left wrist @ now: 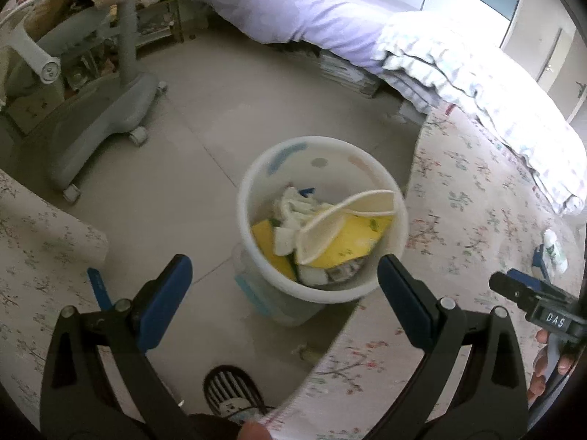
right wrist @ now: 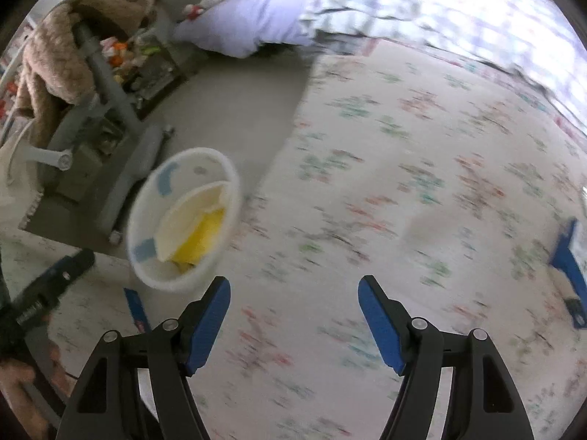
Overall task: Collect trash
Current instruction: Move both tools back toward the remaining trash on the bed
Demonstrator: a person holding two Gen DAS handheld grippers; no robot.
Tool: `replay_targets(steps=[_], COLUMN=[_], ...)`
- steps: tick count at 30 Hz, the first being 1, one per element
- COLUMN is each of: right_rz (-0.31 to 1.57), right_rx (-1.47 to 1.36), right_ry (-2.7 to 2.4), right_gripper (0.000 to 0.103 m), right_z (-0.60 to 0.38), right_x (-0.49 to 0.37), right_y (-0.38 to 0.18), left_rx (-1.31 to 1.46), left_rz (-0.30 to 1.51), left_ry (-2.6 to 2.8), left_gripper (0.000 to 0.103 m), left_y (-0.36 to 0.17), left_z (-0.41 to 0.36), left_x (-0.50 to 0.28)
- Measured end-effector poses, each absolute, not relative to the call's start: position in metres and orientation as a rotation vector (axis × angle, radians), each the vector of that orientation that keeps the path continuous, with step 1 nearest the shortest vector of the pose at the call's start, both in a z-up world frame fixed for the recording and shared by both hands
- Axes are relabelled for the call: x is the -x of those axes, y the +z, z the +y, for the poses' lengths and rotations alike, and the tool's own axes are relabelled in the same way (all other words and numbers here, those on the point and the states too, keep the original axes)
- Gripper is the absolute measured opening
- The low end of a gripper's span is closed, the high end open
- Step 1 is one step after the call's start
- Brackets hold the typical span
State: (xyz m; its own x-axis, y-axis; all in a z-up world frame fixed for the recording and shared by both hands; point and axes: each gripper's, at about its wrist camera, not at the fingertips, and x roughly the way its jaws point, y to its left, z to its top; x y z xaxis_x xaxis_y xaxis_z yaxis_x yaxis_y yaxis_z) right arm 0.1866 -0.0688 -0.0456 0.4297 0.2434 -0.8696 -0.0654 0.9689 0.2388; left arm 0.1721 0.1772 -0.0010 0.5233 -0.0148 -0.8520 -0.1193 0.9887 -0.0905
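Observation:
A white trash bin [left wrist: 253,198] stands on the grey floor at the edge of a floral rug [left wrist: 458,242]. It holds yellow packaging, white crumpled paper and a bent cream paper plate. My left gripper [left wrist: 284,275] is open and empty, hovering just above the bin's near rim. My right gripper [right wrist: 293,300] is open and empty over the rug; it shows at the right edge of the left wrist view [left wrist: 528,289]. The bin [right wrist: 146,198] is to its left. A blue package [right wrist: 567,260] lies on the rug at the far right. A thin blue wrapper [right wrist: 137,311] lies near the bin.
A grey wheeled chair base [left wrist: 99,124] stands left of the bin. A bed with a lilac cover [left wrist: 312,11] and a checked quilt [left wrist: 477,84] runs along the back. A white and green item [left wrist: 554,249] lies on the rug at right. A blue strip [left wrist: 97,288] lies at left.

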Motion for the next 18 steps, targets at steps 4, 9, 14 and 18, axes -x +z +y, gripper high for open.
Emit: replay_targets(steps=[4,9,14,18], right_rz=[1.115,1.092,1.059,1.032], right_rx=[-0.182,-0.162,-0.196,-0.304], right_ry=[0.131,0.036,-0.054,-0.113], right_gripper=[0.074,0.074,0.075,0.077], right_z=[-0.107,-0.162,-0.222,-0.273], right_x=[-0.169,-0.148,-0.132,-0.120], right_y=[-0.042,-0.029,-0.014,-0.006], left_rx=[0.110,0.093,0.063,0.041], left_rz=[1.022,1.035,1.066,1.086], left_ry=[0.034,0.006,-0.032,-0.076], left_gripper=[0.101,0.101,0.101,0.101], left_y=[0.001,0.001,-0.004,-0.005], left_z=[0.154,0.127,0.092,0.057], left_x=[-0.172,-0.171,-0.168,-0.166])
